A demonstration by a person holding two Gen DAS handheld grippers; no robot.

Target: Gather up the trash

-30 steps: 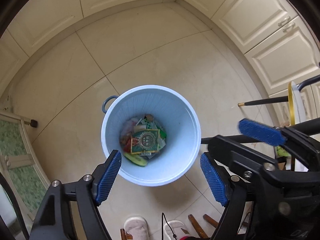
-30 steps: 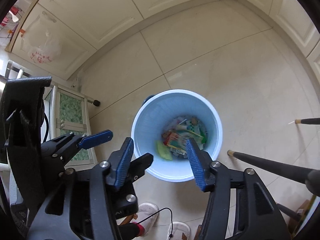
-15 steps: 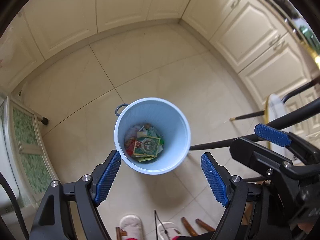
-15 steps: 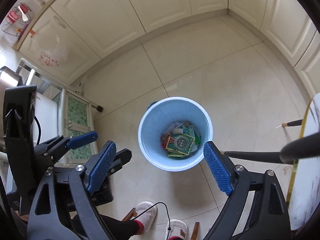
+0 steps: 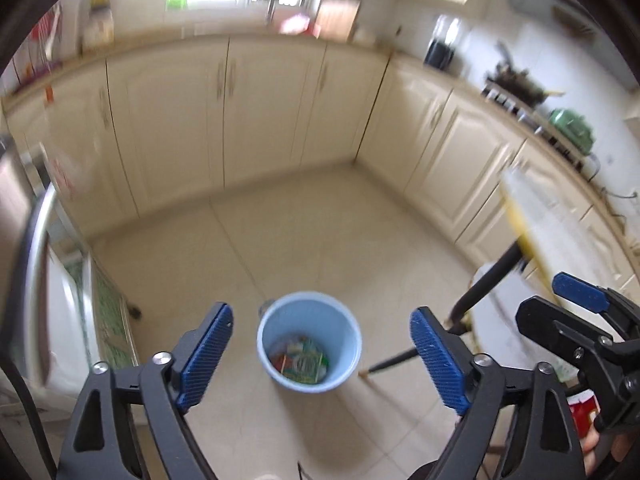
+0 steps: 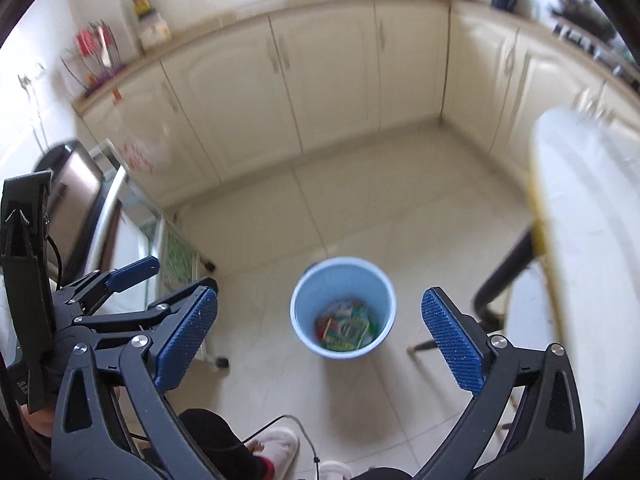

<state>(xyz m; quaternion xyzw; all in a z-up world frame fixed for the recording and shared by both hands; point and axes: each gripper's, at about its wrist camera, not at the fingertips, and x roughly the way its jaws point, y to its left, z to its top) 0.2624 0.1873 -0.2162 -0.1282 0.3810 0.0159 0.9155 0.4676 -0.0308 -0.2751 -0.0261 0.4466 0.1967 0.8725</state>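
While both claws are opening with nothing between them, the round light-blue plastic trash bin point(image 5: 309, 342) sits far below the left gripper point(image 5: 320, 360) and right gripper point(image 6: 320, 338), about equally near.

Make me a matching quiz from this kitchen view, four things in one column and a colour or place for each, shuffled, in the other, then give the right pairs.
Things:
1. round plastic waste bin
2. kitchen cabinet doors
3. right gripper finger pads
4. printed wrappers

Matches:
A. dark blue, ribbed
B. cream, along the walls
C. lying in the bottom of the bin
D. pale blue, standing on the tiled floor

Pairs: 1-D, 2-B, 3-A, 4-C
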